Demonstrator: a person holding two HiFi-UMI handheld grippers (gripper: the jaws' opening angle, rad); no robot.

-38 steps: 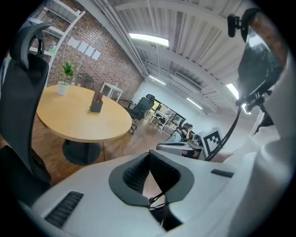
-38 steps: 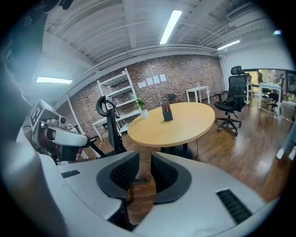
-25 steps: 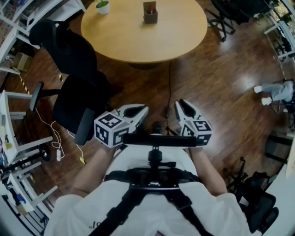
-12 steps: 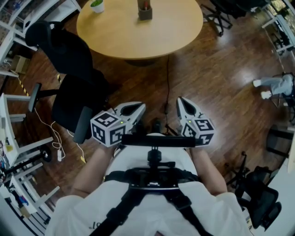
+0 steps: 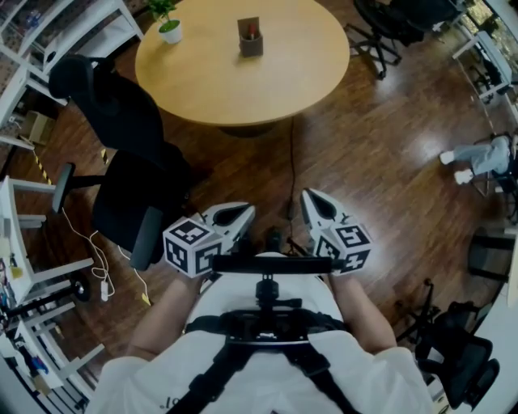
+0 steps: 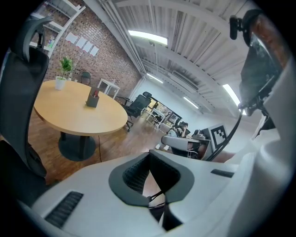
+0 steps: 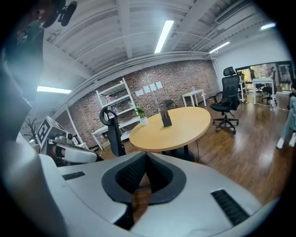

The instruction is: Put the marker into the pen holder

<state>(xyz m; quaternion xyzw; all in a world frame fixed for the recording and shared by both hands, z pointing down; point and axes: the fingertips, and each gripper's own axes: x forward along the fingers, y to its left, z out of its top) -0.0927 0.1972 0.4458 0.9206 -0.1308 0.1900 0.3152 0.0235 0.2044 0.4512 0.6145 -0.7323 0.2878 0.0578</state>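
Note:
A dark pen holder (image 5: 250, 39) with a red-tipped item in it stands on the round wooden table (image 5: 210, 89), far ahead of me. It also shows in the left gripper view as the holder (image 6: 93, 98) and in the right gripper view as the holder (image 7: 165, 119). Both grippers are held close to my body over the wooden floor, well short of the table. My left gripper (image 5: 243, 212) is shut with nothing between its jaws (image 6: 150, 155). My right gripper (image 5: 310, 198) is also shut and empty (image 7: 145, 155). No marker shows in either gripper.
A black office chair (image 5: 121, 121) stands between me and the table's left side. A small potted plant (image 5: 168, 23) sits at the table's far left. A cable (image 5: 293, 162) runs across the floor from under the table. White shelving (image 5: 24, 267) lines the left; another person's legs (image 5: 477, 158) are at the right.
The right gripper's jaws look narrower than a second ago and it has drifted slightly left. The table and pen holder sit a little lower in the head view.

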